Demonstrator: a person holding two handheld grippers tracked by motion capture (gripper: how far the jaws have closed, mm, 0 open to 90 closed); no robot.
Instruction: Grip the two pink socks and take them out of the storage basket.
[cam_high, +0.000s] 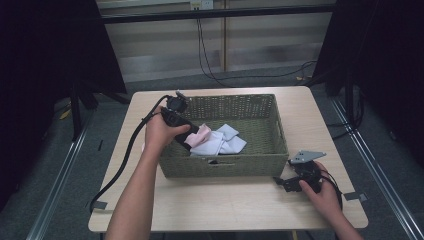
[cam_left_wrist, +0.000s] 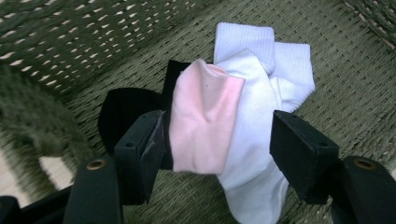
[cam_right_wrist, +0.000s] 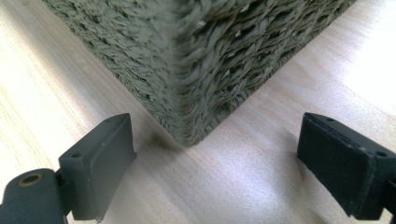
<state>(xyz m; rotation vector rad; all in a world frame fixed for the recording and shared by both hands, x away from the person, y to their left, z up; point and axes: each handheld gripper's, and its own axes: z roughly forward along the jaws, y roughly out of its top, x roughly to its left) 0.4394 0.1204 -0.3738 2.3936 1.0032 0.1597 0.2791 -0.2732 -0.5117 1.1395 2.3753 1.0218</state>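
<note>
Left gripper (cam_high: 186, 136) angled down into the woven basket (cam_high: 274, 131), jaws spread wide, pink sock (cam_left_wrist: 203, 119) and white socks (cam_left_wrist: 261, 93) lying between the pads — left pad touching the pink one, right gripper (cam_high: 287, 184) rested on the table (cam_high: 225, 200) beside the basket's corner, jaws held apart, nothing gripped.

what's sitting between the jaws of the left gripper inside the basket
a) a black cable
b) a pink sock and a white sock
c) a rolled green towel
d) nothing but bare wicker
b: in the left gripper view the pink sock and white sock lie between the open jaws of the left gripper, on the basket floor.
</note>
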